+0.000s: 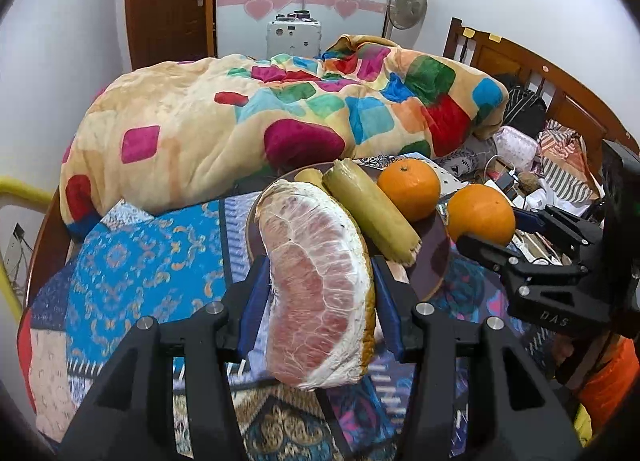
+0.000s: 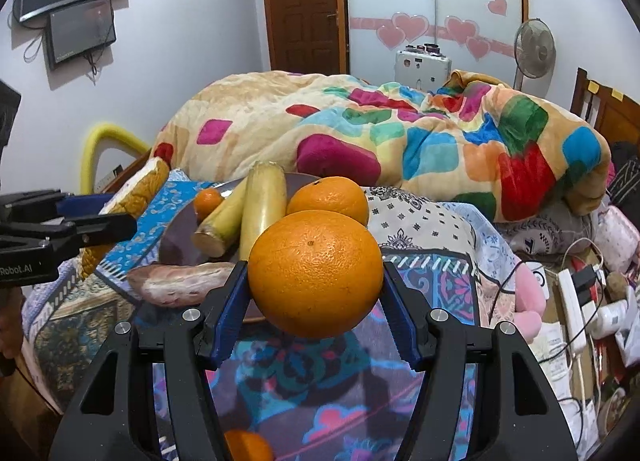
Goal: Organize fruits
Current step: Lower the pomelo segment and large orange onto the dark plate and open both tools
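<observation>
the left tool is clamped on a peeled pomelo wedge, held above the bed near the plate. it looks soft, so a light squeeze across the rind suits it. the right tool grips an orange at its widest girth; firm, round, likely to roll.

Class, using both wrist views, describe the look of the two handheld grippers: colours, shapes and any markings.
The left gripper and the right gripper match: black angular plastic frames with silver round bolts, and fingers faced with blue ribbed pads. Pale lettering marks each body's side, reading "Robot.AI" on the left. No cables show.
</observation>
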The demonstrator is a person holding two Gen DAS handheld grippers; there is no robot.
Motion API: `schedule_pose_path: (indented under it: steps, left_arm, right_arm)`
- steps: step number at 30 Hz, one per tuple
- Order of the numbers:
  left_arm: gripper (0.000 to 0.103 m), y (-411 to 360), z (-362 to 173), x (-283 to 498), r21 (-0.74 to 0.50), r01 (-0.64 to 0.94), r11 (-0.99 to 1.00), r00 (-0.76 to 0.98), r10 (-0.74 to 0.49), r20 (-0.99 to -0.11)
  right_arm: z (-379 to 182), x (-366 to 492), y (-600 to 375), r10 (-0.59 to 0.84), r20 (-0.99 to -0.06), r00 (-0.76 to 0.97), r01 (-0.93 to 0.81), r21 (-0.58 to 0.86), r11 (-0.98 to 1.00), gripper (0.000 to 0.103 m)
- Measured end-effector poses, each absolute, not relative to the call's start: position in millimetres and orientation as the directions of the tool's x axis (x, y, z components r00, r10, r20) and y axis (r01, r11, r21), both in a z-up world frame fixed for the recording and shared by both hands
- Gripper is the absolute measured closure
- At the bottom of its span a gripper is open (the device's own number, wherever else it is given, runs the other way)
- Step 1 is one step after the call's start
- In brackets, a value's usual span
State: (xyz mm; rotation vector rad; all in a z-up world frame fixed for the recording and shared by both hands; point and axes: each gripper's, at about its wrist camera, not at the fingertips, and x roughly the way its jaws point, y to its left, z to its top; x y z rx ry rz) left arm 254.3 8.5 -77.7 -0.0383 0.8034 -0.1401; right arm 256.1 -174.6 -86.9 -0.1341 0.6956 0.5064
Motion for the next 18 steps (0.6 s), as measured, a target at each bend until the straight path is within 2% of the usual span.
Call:
schedule_pose_path:
  steps: [18]
  left_arm:
    - [0.053, 1.7, -101.8, 304.4, -0.055, 0.101, 0.993, 0.664, -0.109, -0.74]
  right_arm:
    - [-101.6, 279.8, -147.8, 0.394, -0.68, 0.618, -0.541, -0.005, 0.841, 0.043]
